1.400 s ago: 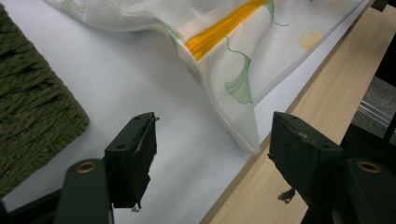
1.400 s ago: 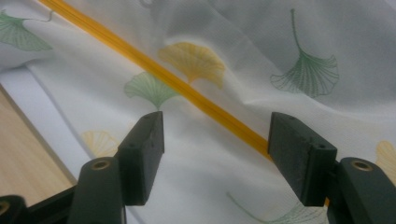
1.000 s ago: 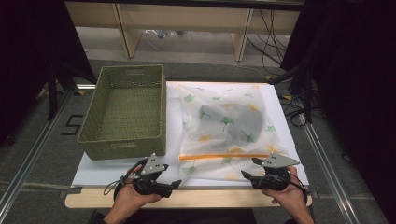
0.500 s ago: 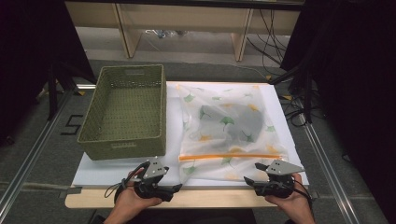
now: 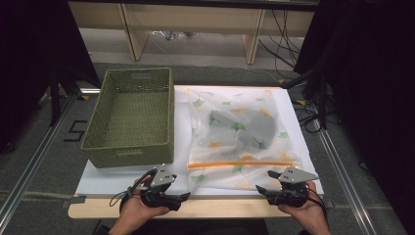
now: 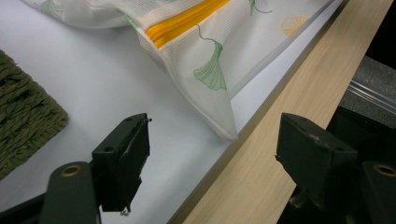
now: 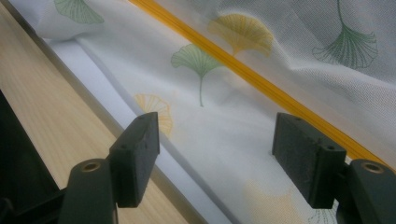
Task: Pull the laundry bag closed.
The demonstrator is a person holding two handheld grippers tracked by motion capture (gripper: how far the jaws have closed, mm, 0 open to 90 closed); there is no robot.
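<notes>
Both the left gripper (image 5: 182,197) and right gripper (image 5: 260,189) wait wide open with nothing in them, near the bag (image 5: 237,139) beside the basket (image 5: 128,152), so next they should pinch its near corners

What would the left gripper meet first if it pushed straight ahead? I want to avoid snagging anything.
Probably the near corner of the leaf-print bag, which lies ahead between the open jaws of the left gripper; depth is uncertain.
</notes>
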